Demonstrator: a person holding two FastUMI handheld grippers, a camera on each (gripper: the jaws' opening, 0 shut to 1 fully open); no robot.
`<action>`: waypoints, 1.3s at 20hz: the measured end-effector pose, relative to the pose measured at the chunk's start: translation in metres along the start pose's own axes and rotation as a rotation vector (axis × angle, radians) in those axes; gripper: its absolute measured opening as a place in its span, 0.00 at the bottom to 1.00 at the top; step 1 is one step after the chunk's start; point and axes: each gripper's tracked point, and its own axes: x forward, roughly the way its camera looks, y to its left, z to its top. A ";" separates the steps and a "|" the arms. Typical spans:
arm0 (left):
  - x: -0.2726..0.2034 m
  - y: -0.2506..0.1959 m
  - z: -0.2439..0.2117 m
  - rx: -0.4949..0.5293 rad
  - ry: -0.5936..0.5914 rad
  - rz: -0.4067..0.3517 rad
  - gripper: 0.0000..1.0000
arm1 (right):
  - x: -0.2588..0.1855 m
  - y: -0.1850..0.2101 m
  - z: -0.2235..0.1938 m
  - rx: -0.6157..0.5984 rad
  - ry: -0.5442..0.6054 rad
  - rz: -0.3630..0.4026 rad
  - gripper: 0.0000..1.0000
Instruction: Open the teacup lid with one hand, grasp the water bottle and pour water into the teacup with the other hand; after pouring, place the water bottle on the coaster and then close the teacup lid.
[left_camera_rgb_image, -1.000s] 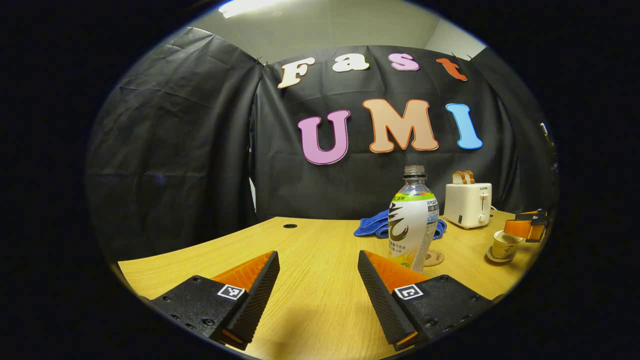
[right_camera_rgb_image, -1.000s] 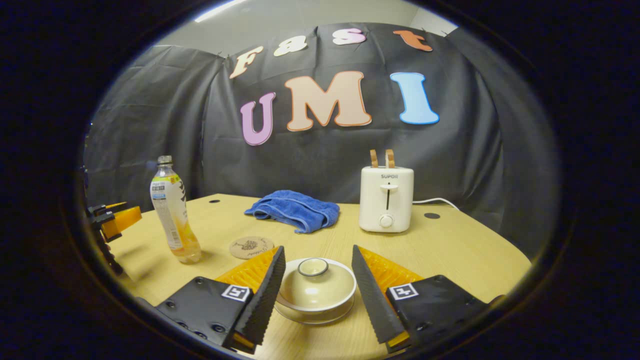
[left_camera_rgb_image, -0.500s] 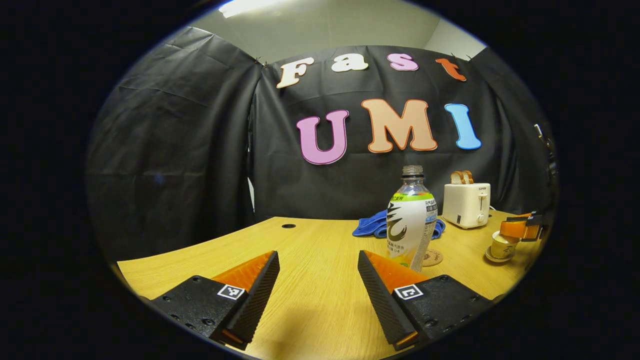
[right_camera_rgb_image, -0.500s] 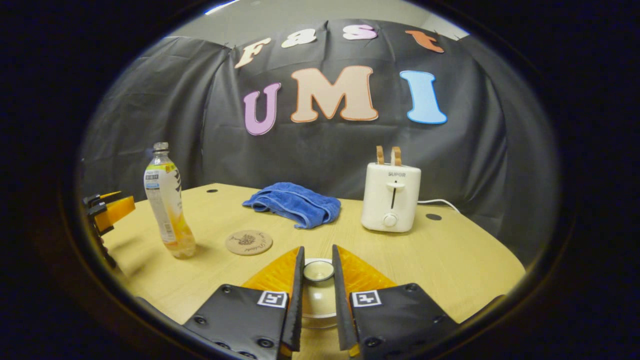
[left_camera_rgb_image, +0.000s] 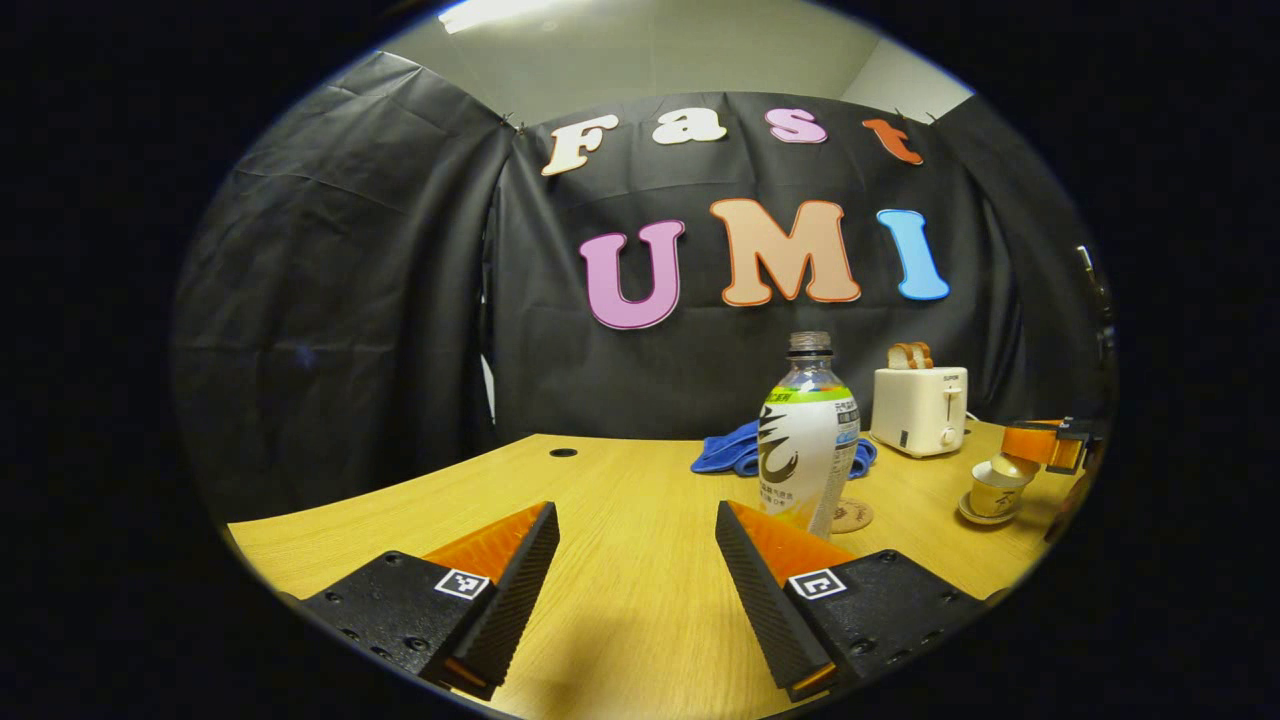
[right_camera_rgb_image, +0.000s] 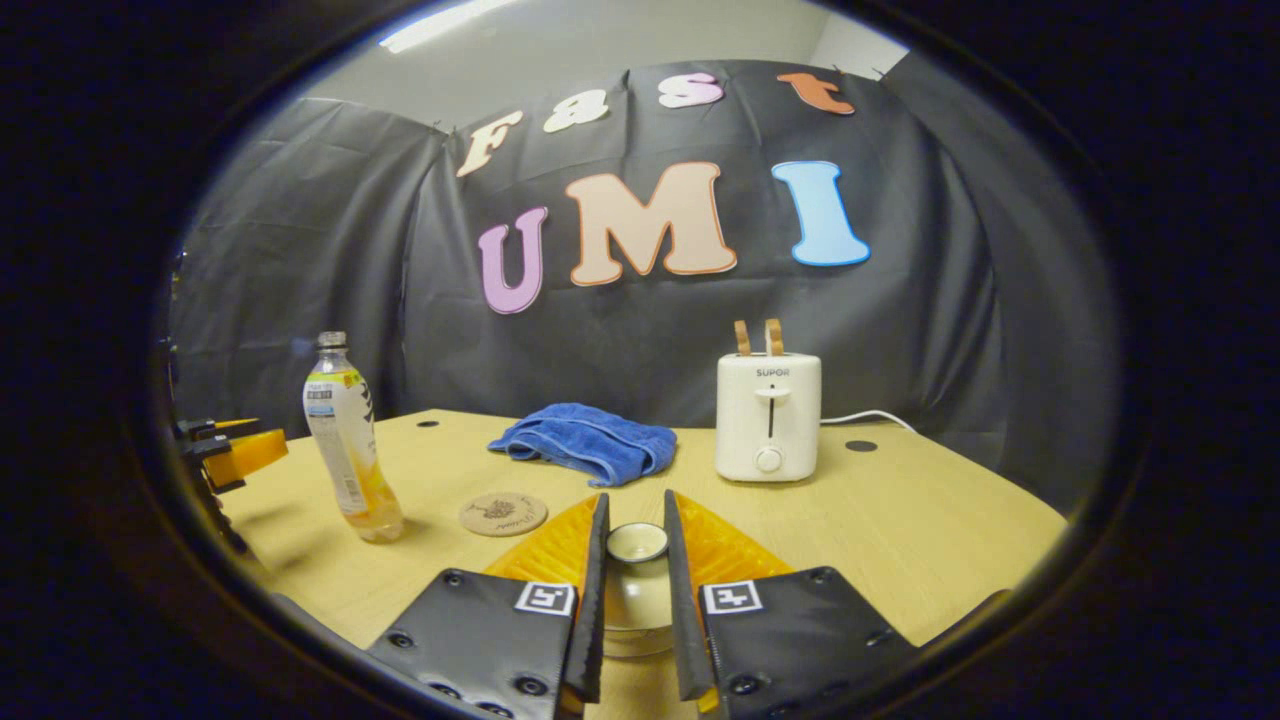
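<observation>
My right gripper (right_camera_rgb_image: 635, 515) is shut on the knob of the cream teacup lid (right_camera_rgb_image: 637, 543); the lid's dome shows between the fingers. In the left gripper view that gripper (left_camera_rgb_image: 1040, 445) holds the lid (left_camera_rgb_image: 1008, 467) tilted just above the cream teacup (left_camera_rgb_image: 988, 494) on its saucer. The clear water bottle (left_camera_rgb_image: 808, 430) with a white and green label stands uncapped and upright, just ahead and right of my open left gripper (left_camera_rgb_image: 635, 510). A round cork coaster (left_camera_rgb_image: 852, 516) lies right behind the bottle (right_camera_rgb_image: 345, 440). The coaster (right_camera_rgb_image: 503, 514) is left of the lid.
A blue towel (right_camera_rgb_image: 585, 440) lies crumpled at the back of the wooden table (right_camera_rgb_image: 900, 520). A white toaster (right_camera_rgb_image: 768, 415) with two bread slices stands to its right, its cord trailing off. My left gripper (right_camera_rgb_image: 235, 450) sits at the far left edge.
The right gripper closed from wide open onto the lid knob and raised the lid off the cup. The left gripper stayed open and shifted slightly toward the bottle.
</observation>
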 end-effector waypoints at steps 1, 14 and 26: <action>0.000 -0.009 0.000 -0.001 -0.002 -0.044 0.92 | -0.002 -0.001 0.002 -0.003 -0.012 -0.002 0.33; 0.015 -0.090 -0.004 -0.007 0.005 -0.423 0.92 | -0.036 -0.040 0.006 0.001 -0.038 -0.130 0.32; 0.061 -0.105 -0.026 0.059 0.138 -0.350 0.92 | -0.050 -0.076 0.007 0.001 -0.042 -0.178 0.33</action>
